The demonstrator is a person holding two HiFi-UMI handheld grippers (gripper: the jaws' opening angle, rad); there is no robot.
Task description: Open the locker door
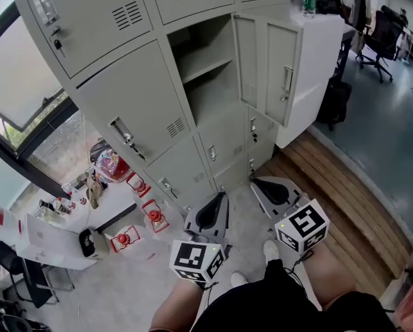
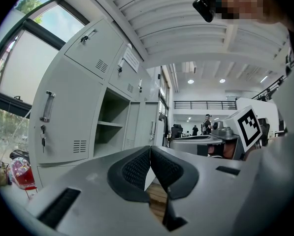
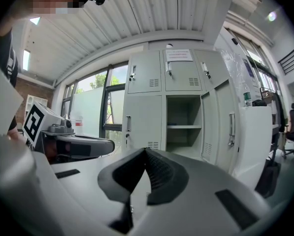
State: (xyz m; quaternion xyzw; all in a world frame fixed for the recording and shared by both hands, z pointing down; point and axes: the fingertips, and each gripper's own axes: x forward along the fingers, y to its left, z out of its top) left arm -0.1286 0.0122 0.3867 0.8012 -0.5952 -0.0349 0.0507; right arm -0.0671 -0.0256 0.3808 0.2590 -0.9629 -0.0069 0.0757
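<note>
Locker door [image 1: 281, 68] (already swung open): likely rigid, light sheet steel, hinged; grasp its vertical handle [image 1: 287, 83]. Left tool [image 2: 149, 156] and right tool [image 3: 145, 156] are clenched, empty.

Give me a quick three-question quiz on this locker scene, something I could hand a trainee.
1. True or false: one locker door stands open.
2. The right hand-held gripper holds: A a key, B nothing, C a bottle?
3. Fill in: the compartment behind that door is split by one ___.

Key: 1 true. 2 B, its jaws are shut and empty. 3 shelf.
</note>
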